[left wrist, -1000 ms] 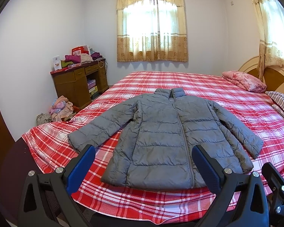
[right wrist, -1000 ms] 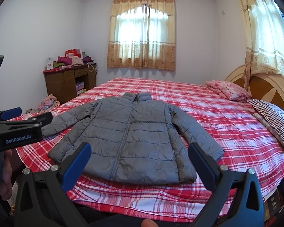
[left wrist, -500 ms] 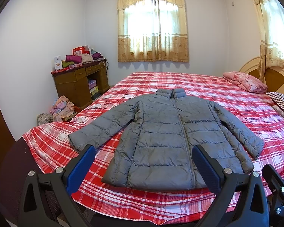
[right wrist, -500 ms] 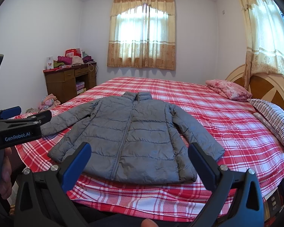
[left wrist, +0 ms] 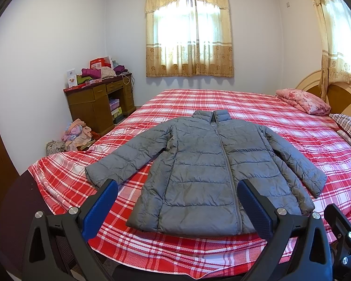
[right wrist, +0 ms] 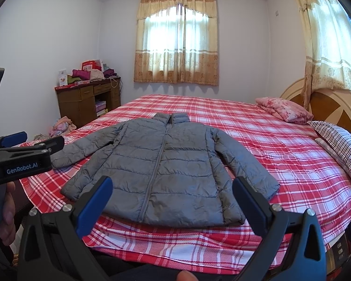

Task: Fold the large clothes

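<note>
A grey puffer jacket (left wrist: 208,171) lies flat and zipped in the middle of the frame on a bed (left wrist: 257,103) with a red plaid cover, collar toward the window (left wrist: 189,37), both sleeves spread out. The left claw (left wrist: 176,207) hangs at the lower edge of its view, jaws wide apart, short of the jacket's hem. The right claw (right wrist: 172,203) is likewise spread and grips nothing (its blue pads (right wrist: 94,205) frame the hem). A wooden counter (left wrist: 98,103) at left carries piled clothes.
</note>
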The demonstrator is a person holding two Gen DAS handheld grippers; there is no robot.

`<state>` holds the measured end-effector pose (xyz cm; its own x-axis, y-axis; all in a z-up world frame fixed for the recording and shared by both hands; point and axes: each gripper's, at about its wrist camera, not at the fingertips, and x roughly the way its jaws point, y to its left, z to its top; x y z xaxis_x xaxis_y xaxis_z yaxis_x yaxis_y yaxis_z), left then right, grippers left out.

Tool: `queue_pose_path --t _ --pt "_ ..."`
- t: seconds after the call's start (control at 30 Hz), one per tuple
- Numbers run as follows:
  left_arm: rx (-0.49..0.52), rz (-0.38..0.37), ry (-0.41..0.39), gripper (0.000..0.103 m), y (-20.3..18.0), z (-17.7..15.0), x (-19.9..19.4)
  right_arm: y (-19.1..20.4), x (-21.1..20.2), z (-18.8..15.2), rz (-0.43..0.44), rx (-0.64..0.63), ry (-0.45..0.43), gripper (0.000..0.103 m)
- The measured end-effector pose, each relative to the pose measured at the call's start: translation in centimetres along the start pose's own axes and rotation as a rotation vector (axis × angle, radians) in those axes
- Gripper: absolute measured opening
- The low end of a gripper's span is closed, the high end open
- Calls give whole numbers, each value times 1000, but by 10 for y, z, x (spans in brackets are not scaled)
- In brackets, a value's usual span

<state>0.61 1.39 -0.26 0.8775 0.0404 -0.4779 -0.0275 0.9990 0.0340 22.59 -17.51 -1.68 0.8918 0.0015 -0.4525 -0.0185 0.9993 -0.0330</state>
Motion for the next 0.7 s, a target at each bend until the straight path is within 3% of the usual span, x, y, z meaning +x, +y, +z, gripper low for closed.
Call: queue_pose_path --t 0.57,0.7 --pt "-1 2 1 102 0 -1 0 -3 -1 2 29 23 19 103" --pt "2 0 8 102 2 -2 3 -12 4 4 84 45 25 103"
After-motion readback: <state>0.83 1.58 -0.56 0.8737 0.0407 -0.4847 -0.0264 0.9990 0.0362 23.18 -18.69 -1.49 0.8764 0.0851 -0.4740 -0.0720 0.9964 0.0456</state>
